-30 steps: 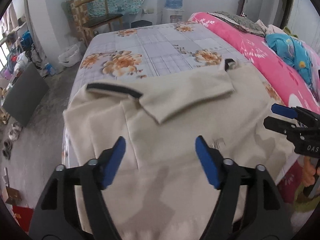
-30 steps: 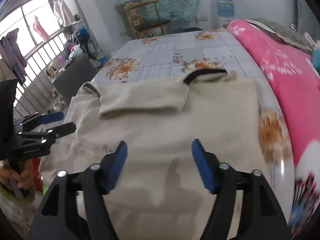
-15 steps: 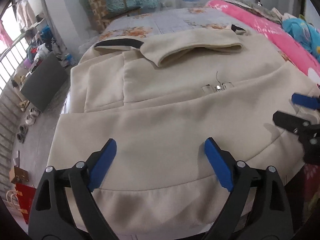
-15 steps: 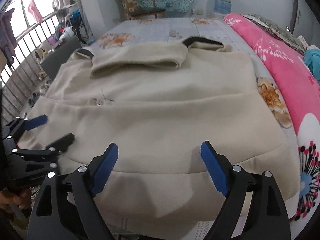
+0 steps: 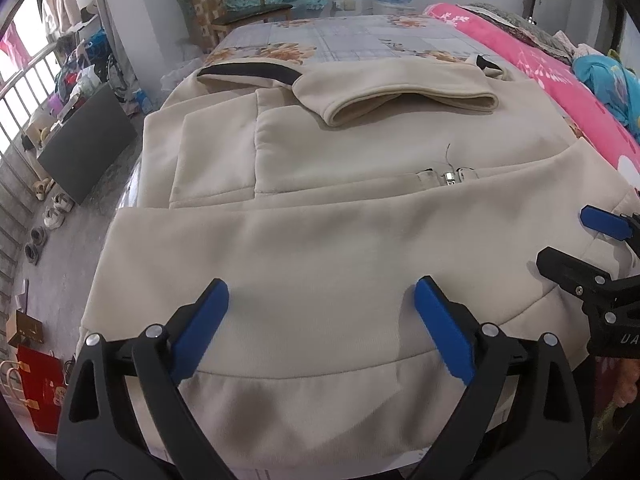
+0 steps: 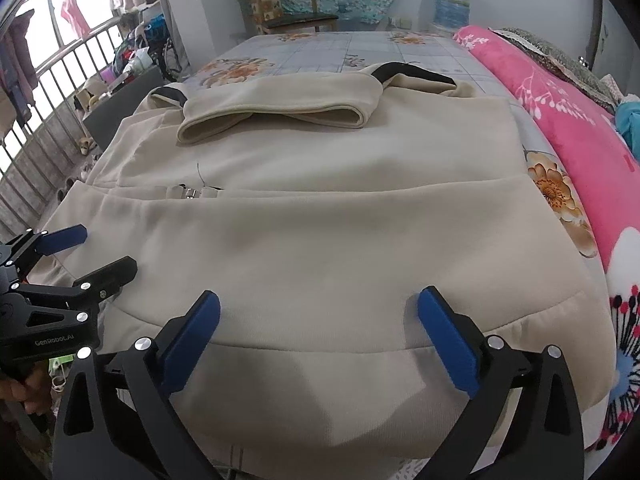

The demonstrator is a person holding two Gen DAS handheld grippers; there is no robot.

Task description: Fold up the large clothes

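A large beige jacket (image 5: 340, 216) (image 6: 320, 216) lies flat on the bed, its lower part folded up over the body and a sleeve laid across the top near the black collar (image 5: 248, 70). A metal zipper pull (image 5: 450, 176) shows at the fold edge. My left gripper (image 5: 320, 300) hovers over the near hem, jaws still opening, nothing between them. My right gripper (image 6: 318, 306) hovers over the near hem too, jaws opening and empty. Each gripper shows at the edge of the other's view: the right gripper (image 5: 576, 248), the left gripper (image 6: 84, 252).
The bed has a floral grey sheet (image 5: 352, 36) and a pink quilt (image 5: 560, 80) along the right side. A wooden chair (image 6: 288, 4) and a water dispenser (image 6: 452, 4) stand by the far wall. Left of the bed lie shoes (image 5: 52, 216), a dark board (image 5: 88, 140), a railing.
Both grippers dropped closer to the jacket's near hem and their jaws spread wider. The jacket's lower part now lies folded up over the body, released from the jaws.
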